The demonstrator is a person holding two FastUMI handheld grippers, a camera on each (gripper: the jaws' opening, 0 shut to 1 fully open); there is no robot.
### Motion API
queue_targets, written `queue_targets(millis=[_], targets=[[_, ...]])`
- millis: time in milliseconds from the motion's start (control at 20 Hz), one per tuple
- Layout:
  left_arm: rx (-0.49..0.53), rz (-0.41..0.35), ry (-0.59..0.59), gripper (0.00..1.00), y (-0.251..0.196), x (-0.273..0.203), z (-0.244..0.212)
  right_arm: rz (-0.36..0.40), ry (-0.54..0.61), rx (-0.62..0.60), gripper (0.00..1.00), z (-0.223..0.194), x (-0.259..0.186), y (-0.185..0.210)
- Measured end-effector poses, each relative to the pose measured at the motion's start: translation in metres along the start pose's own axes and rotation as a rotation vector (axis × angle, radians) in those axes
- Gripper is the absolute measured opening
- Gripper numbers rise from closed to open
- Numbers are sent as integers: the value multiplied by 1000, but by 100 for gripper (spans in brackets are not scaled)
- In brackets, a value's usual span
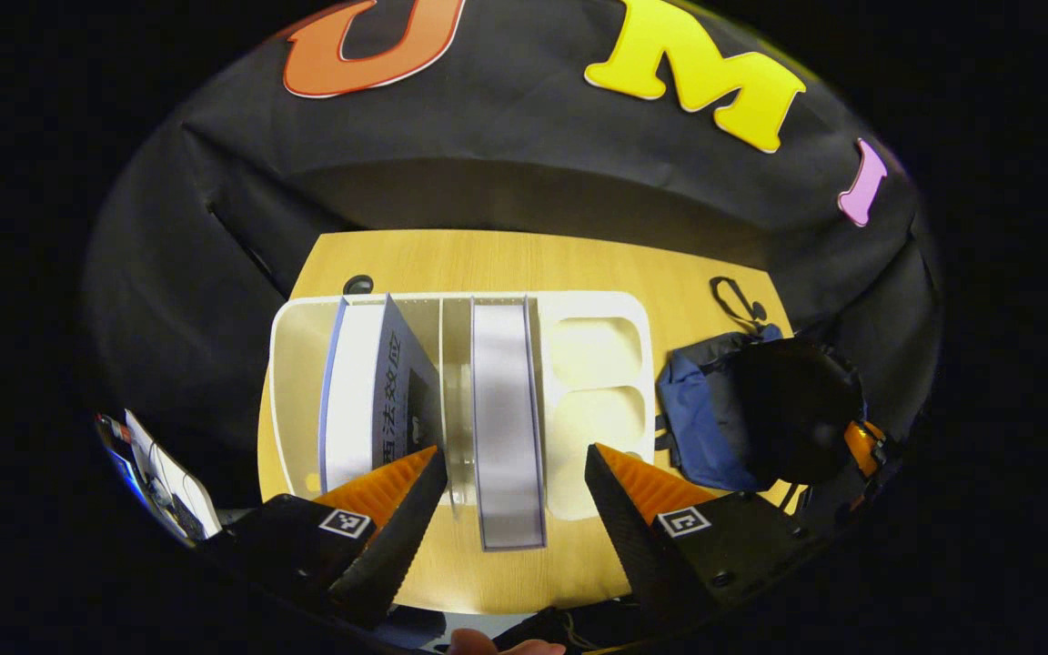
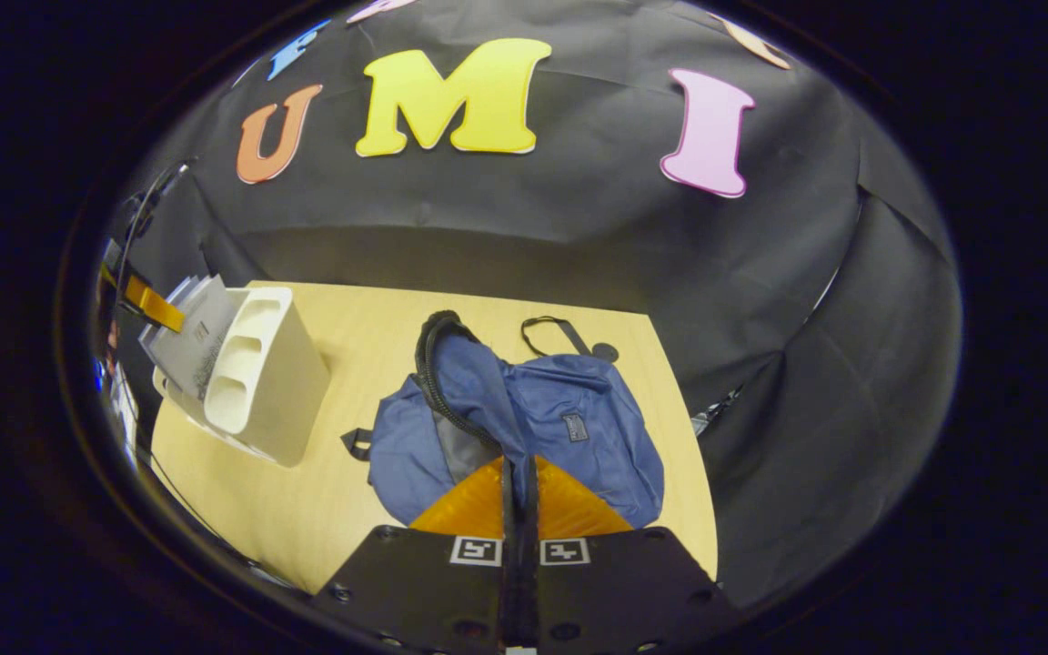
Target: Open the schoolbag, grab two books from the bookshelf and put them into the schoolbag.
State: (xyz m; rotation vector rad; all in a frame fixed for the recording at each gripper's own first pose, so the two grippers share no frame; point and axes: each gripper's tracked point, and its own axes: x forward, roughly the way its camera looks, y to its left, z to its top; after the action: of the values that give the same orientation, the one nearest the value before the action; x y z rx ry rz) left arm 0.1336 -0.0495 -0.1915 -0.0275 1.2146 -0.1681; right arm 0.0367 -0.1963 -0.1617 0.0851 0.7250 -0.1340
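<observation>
A white bookshelf (image 1: 292, 364) stands on the wooden table, seen from above in the left gripper view. In its middle slot a pale book (image 1: 506, 409) stands upright, and a second book (image 1: 356, 382) leans in the left slot. My left gripper (image 1: 513, 450) is open just above the shelf, one finger on each side of the middle book and not touching it. The blue schoolbag (image 2: 579, 428) lies to the right of the shelf. My right gripper (image 2: 519, 466) is shut on the bag's flap and holds it raised, so the zipped mouth (image 2: 451, 400) gapes.
The bookshelf (image 2: 260, 382) sits at the left of the table in the right gripper view, a hand's width from the bag. Bare tabletop (image 2: 324, 491) lies between them. A black strap (image 2: 551, 332) trails behind the bag. The right gripper's dark body (image 1: 797, 409) covers part of the bag (image 1: 697, 418).
</observation>
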Motion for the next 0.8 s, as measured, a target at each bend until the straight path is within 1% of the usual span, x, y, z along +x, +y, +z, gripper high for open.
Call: queue_targets(millis=[50,200,350,450,500,550,600,700,750,800], targets=[[-8,10,33,98,2,6,-1,2,-1,4,1,0,0,-1],[-16,33,113,98,4,15,0,8,-2,2,1,-3,-1,-2],[7,47,159,95,4,19,3,19,1,7,1,-5,0,-3],[20,63,180,88,7,20,2,23,0,14,1,-5,1,-4],[22,69,189,81,7,21,2,25,0,16,1,-6,1,-4],[22,73,197,78,8,24,1,29,1,17,1,-5,1,-4],[18,79,204,72,9,25,1,33,2,17,1,-5,2,-3],[8,83,220,65,10,24,-1,35,2,17,1,-6,2,-4],[7,89,225,68,11,25,-2,35,1,15,1,-6,2,-4],[4,105,227,64,13,25,-2,36,2,16,1,-6,3,-4]])
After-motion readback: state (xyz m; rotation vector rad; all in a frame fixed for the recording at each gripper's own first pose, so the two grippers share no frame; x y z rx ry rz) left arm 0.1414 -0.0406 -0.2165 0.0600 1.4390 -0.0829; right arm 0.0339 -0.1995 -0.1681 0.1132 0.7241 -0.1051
